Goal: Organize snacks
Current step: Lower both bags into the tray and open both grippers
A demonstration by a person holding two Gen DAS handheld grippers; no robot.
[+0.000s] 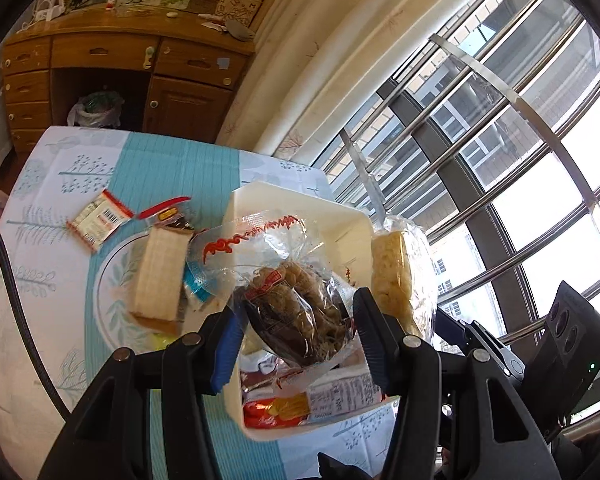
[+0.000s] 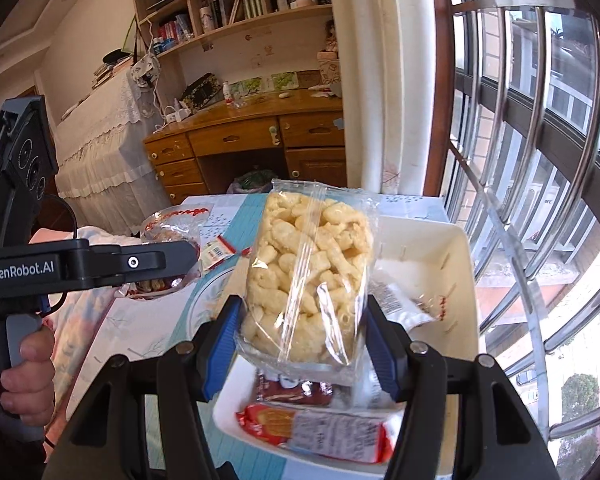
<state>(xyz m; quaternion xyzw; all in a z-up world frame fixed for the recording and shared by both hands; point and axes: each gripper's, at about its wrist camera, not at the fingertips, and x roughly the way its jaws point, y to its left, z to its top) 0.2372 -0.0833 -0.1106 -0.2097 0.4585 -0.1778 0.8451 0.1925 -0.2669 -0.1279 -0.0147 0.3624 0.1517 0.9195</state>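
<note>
Left wrist view, lower centre: the left gripper is closed on a clear bag of brown twisted snacks, held above the white bin on the desk. Right wrist view, centre: the right gripper clamps a clear bag of puffed corn snacks upright over the same bin, where red-wrapped biscuits already lie. Both bags hang close together, so they may collide over the bin. Slick film could slip from the pads, or a hard squeeze could crush the puffs.
</note>
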